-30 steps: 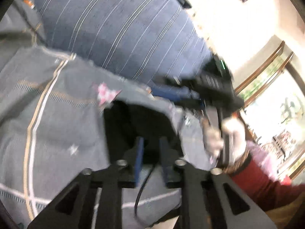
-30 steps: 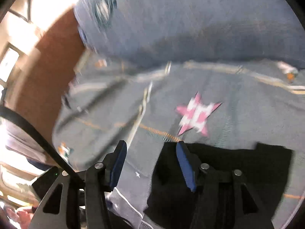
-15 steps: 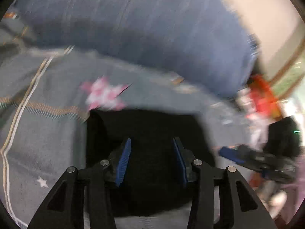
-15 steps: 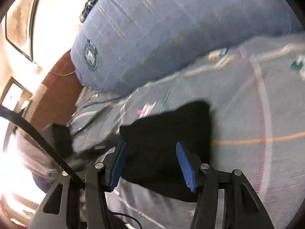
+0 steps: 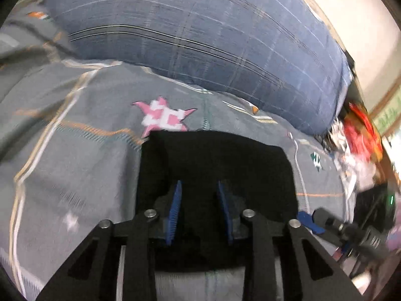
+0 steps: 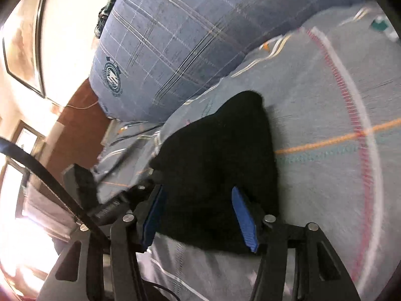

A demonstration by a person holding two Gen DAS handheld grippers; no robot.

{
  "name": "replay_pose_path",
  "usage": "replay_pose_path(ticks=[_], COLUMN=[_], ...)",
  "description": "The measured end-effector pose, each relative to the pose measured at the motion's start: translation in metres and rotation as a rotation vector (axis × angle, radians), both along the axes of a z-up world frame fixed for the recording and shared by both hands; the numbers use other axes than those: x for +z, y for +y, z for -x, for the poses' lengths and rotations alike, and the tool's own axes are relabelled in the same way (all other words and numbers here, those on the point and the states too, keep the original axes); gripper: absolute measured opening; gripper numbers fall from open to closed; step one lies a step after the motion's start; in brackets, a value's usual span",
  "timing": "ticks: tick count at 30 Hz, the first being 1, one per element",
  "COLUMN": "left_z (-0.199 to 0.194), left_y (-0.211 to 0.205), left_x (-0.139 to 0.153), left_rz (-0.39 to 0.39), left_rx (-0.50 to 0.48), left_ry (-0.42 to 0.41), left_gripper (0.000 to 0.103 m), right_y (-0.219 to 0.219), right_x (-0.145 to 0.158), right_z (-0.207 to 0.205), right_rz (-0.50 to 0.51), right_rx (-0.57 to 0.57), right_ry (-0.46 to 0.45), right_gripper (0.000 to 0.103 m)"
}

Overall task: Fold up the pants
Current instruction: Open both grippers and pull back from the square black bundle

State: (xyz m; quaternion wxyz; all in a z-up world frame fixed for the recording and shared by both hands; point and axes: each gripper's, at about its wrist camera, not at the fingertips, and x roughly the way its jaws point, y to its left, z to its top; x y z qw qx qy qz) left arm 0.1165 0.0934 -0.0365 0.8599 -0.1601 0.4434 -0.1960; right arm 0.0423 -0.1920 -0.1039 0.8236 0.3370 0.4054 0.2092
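The black pants (image 5: 215,165) lie folded into a compact rectangle on the grey patterned bedsheet (image 5: 75,155). My left gripper (image 5: 199,188) hovers over the near part of the pants, jaws apart and empty. In the right wrist view the pants (image 6: 220,155) show as a dark folded bundle. My right gripper (image 6: 198,195) is open above their near edge, holding nothing. The right gripper's blue tip (image 5: 309,222) shows at the lower right of the left wrist view.
A large blue plaid pillow (image 5: 200,30) lies along the far side of the bed, also in the right wrist view (image 6: 175,40). A pink star print (image 5: 164,118) sits just beyond the pants. Red and white clutter (image 5: 358,135) lies at the right. A brown headboard (image 6: 77,120) stands at the left.
Both grippers swung round over the bed. The left gripper went from nearly shut to open and now sits over the folded pants; the right gripper stayed open and pulled back to the pants' side.
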Motion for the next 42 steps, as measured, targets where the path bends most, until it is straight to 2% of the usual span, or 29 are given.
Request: replay_pose_path(ticks=[1, 3, 5, 8, 12, 15, 17, 19, 20, 22, 24, 25, 29, 33, 42], left_z=[0.009, 0.031, 0.045, 0.066, 0.089, 0.107, 0.117, 0.126, 0.134, 0.151, 0.166, 0.171, 0.191, 0.199, 0.211], left_y=[0.005, 0.017, 0.021, 0.018, 0.009, 0.007, 0.012, 0.019, 0.023, 0.028, 0.026, 0.024, 0.009, -0.005, -0.025], left_x=[0.005, 0.011, 0.01, 0.008, 0.014, 0.028, 0.046, 0.068, 0.082, 0.1, 0.115, 0.12, 0.131, 0.129, 0.127], left_rz=[0.016, 0.039, 0.041, 0.004, -0.061, -0.09, -0.136, -0.185, -0.207, -0.233, -0.257, -0.271, -0.308, -0.314, -0.364], left_rx=[0.02, 0.095, 0.152, 0.168, 0.168, 0.165, 0.202, 0.254, 0.288, 0.344, 0.375, 0.383, 0.358, 0.316, 0.266], left_ry=[-0.003, -0.004, 0.012, 0.049, 0.035, -0.018, -0.065, -0.125, -0.178, -0.269, -0.334, -0.359, -0.435, -0.438, -0.444], left_gripper=[0.032, 0.044, 0.049, 0.049, 0.051, 0.051, 0.052, 0.067, 0.07, 0.082, 0.09, 0.091, 0.095, 0.096, 0.096], right_y=[-0.001, -0.004, -0.002, 0.012, 0.038, 0.047, 0.045, 0.033, 0.029, 0.026, 0.029, 0.033, 0.045, 0.053, 0.049], right_x=[0.003, 0.007, 0.008, 0.013, 0.02, 0.027, 0.039, 0.055, 0.063, 0.08, 0.09, 0.092, 0.084, 0.074, 0.071], right_z=[0.008, 0.026, 0.045, 0.063, 0.078, 0.087, 0.092, 0.098, 0.103, 0.121, 0.137, 0.146, 0.155, 0.159, 0.168], right_rz=[0.02, 0.066, 0.104, 0.173, 0.279, 0.298, 0.305, 0.294, 0.292, 0.309, 0.348, 0.371, 0.409, 0.418, 0.433], right_rx=[-0.018, -0.07, -0.115, -0.105, -0.065, -0.049, -0.067, -0.117, -0.132, -0.168, -0.204, -0.222, -0.236, -0.217, -0.233], right_ry=[-0.013, -0.028, -0.031, -0.045, -0.091, -0.107, -0.131, -0.15, -0.161, -0.217, -0.251, -0.259, -0.228, -0.183, -0.175], right_gripper=[0.062, 0.067, 0.068, 0.068, 0.069, 0.069, 0.069, 0.07, 0.071, 0.077, 0.087, 0.088, 0.088, 0.088, 0.088])
